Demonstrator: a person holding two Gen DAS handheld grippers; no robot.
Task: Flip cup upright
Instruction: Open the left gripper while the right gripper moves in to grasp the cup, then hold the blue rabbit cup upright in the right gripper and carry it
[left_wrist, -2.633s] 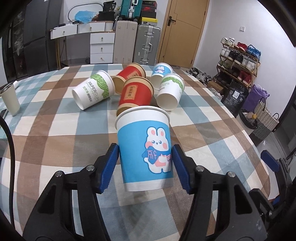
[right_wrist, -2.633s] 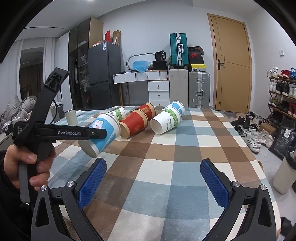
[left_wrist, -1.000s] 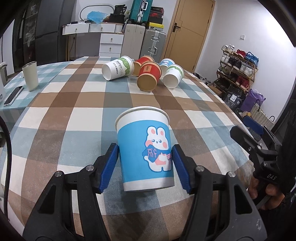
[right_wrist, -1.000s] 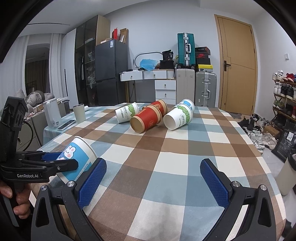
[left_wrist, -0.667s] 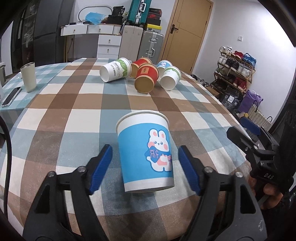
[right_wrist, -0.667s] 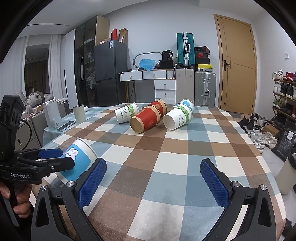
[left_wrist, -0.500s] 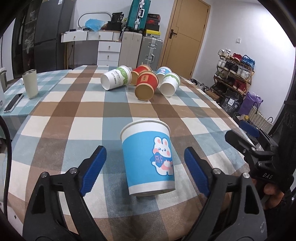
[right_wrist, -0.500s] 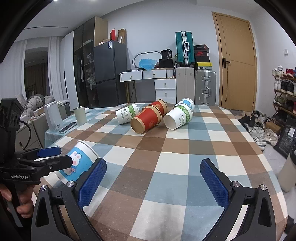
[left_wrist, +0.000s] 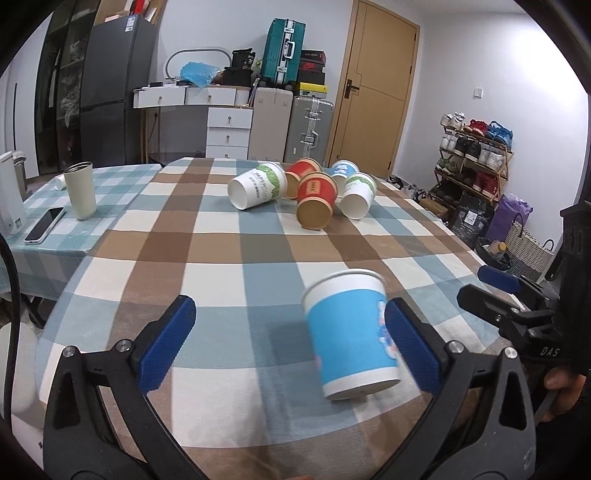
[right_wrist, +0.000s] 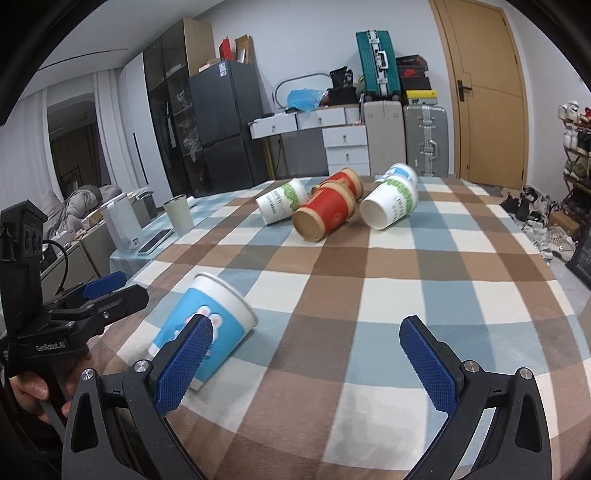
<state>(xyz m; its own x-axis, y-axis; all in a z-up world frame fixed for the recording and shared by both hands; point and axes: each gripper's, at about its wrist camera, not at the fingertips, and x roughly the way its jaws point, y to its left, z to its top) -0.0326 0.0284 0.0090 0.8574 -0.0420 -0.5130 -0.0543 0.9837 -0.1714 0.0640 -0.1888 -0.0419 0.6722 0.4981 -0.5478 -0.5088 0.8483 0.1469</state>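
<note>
Blue paper cup with rabbit print (left_wrist: 351, 332) stands mouth-up on the checked desk (left_wrist: 229, 243), near the edge closest to the person; its picture is blurred and it looks slightly tilted, so whether it sits fully settled cannot be told. Left claw (left_wrist: 288, 343) spread wide, holding nothing: the cup stands just beside its right pad, contact unclear, and well apart from its left pad. Right claw (right_wrist: 306, 363) also wide open and empty; the cup (right_wrist: 205, 325) is to its left, partly behind the left pad. Judgement: this cup's flip is done. Beyond the blue cup, toward the far end of the desk, a cluster of five cups (left_wrist: 303, 190) lies on its sides — two red, two white-and-green, one blue-and-white — untouched. Those look like the remaining work.
</note>
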